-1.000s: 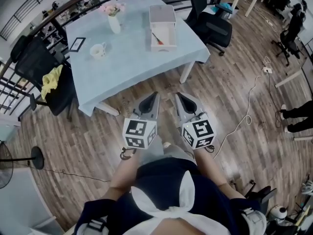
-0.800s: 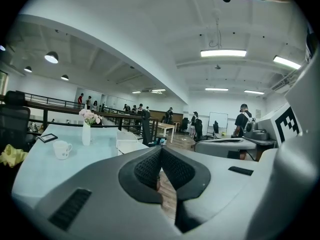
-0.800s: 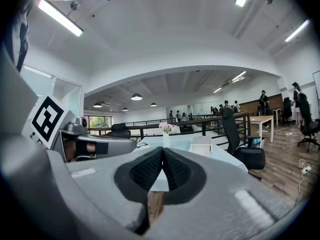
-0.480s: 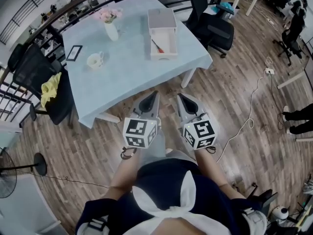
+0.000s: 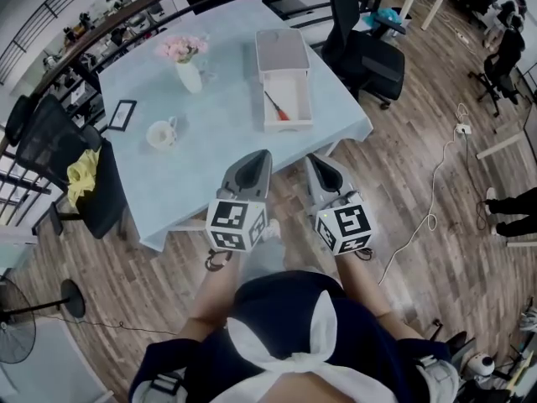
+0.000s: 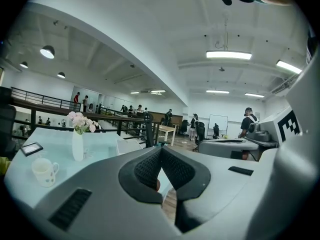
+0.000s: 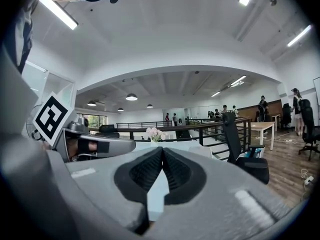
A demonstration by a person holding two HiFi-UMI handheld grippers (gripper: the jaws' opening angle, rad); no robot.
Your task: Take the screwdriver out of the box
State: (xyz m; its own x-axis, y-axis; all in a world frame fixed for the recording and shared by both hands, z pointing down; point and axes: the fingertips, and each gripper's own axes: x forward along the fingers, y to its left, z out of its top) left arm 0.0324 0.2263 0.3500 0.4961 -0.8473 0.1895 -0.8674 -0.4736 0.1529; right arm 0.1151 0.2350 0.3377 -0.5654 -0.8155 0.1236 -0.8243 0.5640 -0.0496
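A white box (image 5: 285,124) stands on the pale blue table (image 5: 210,166), its front tray open toward me. In the tray lies the screwdriver (image 5: 279,110), with a thin dark shaft and a red handle. My left gripper (image 5: 263,153) and right gripper (image 5: 310,158) are held side by side at the table's near edge, short of the box, both pointing at it. In the left gripper view the left gripper (image 6: 160,149) has its jaws shut with nothing in them. The right gripper (image 7: 162,149) is likewise shut and empty in its own view.
A vase of pink flowers (image 5: 186,65), a white mug (image 5: 161,133) and a dark frame (image 5: 122,116) stand on the table's left half. A black office chair (image 5: 369,57) is at its right side and a chair with yellow cloth (image 5: 80,170) at its left. A cable (image 5: 428,217) lies on the wooden floor.
The person has walked toward the table. Both grippers moved forward together, from over the floor to the table's near edge, and the box now lies closer. Both jaws stayed shut.
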